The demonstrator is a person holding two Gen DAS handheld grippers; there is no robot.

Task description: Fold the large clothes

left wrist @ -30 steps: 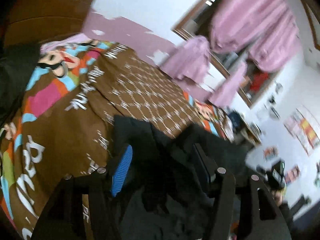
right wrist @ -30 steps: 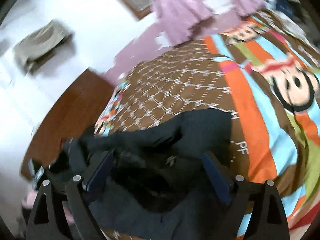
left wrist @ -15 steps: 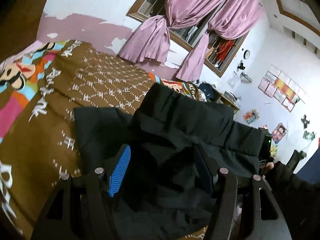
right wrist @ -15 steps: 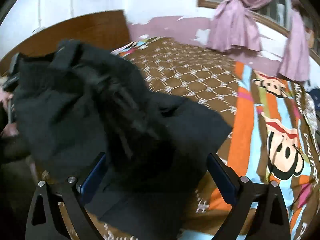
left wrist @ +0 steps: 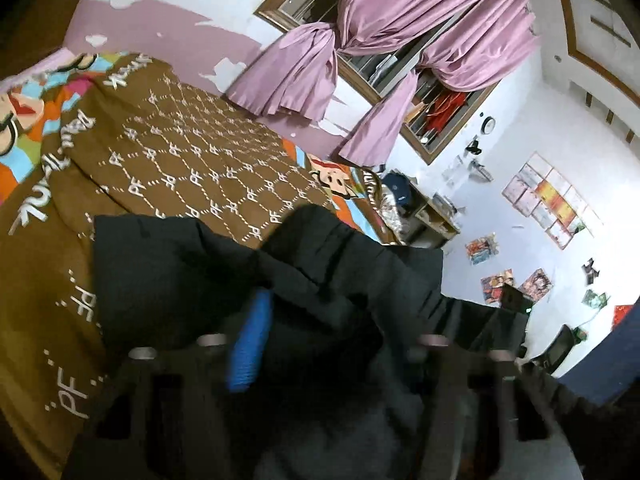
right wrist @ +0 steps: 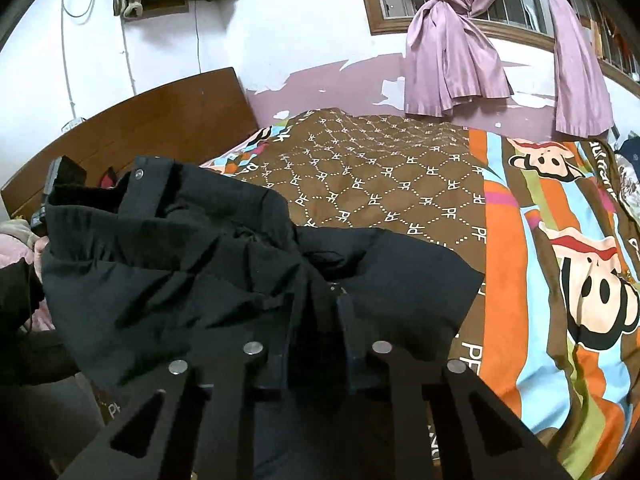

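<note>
While your right tool [right wrist: 316,332] is clamped on a fold of the black garment [right wrist: 192,280], its fingers drawn close together, your left tool [left wrist: 320,344] sits buried in the same cloth; whether it grips cannot be told, as only one blue pad [left wrist: 250,344] shows. Beyond both tools, the garment lies bunched across the near edge of the bed [right wrist: 400,184]. Farther off, purple curtains [right wrist: 452,48] hang at the wall.
</note>
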